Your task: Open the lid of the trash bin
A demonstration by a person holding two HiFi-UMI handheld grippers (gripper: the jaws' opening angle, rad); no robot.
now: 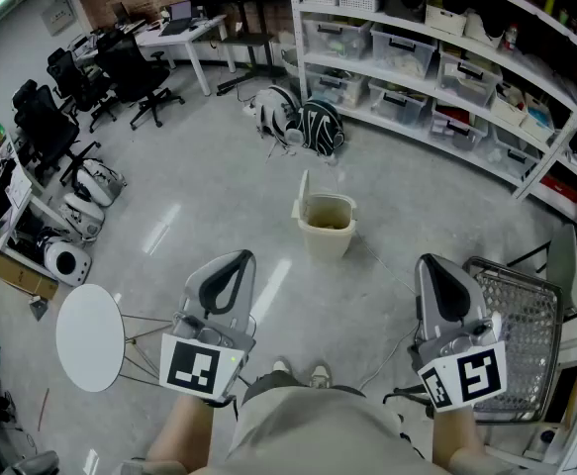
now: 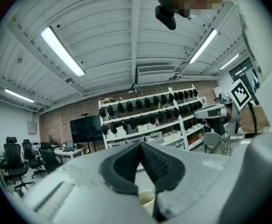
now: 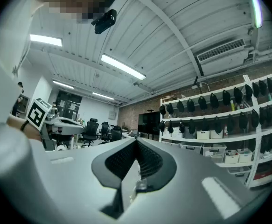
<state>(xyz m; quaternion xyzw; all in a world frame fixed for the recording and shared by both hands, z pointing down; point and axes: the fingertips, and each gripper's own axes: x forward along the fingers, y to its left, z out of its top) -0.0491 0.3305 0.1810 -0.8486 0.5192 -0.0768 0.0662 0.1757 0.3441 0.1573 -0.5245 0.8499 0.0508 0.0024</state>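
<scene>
I am looking down at the trash bin (image 1: 326, 228), which is standing alone on the grey floor ahead of the person's feet. Its lid (image 1: 303, 192) is standing upright at the bin's left-back edge and the inside is showing, so I am judging the lid to be already open.

I am holding both tools well short of the bin, close to the body. The left gripper (image 1: 236, 258) is sitting on the bin's near-left and the right gripper (image 1: 430, 263) on its near-right. Both are aiming forward and a little upward, which is why their own cameras are mostly showing ceiling lights and shelves. In each gripper view the ribbed pads (image 2: 155, 158) are meeting at the tips with nothing between them. So I am reading both tools as pressed together and empty, parked rather than working. A pale rim is showing under the left pads and is probably the bin, though I cannot tell for sure.

Beyond the bin two bags (image 1: 306, 123) are lying on the floor below the long shelves (image 1: 446, 77) of storage boxes. A wire basket (image 1: 524, 332) is standing to the bin's near-right and a round white table (image 1: 90, 336) to its near-left.

As for writing, I am finding none I can read. The marker cubes (image 1: 201, 366) are carrying only black-and-white square patterns, and the labels on the boxes are too small to make out.
</scene>
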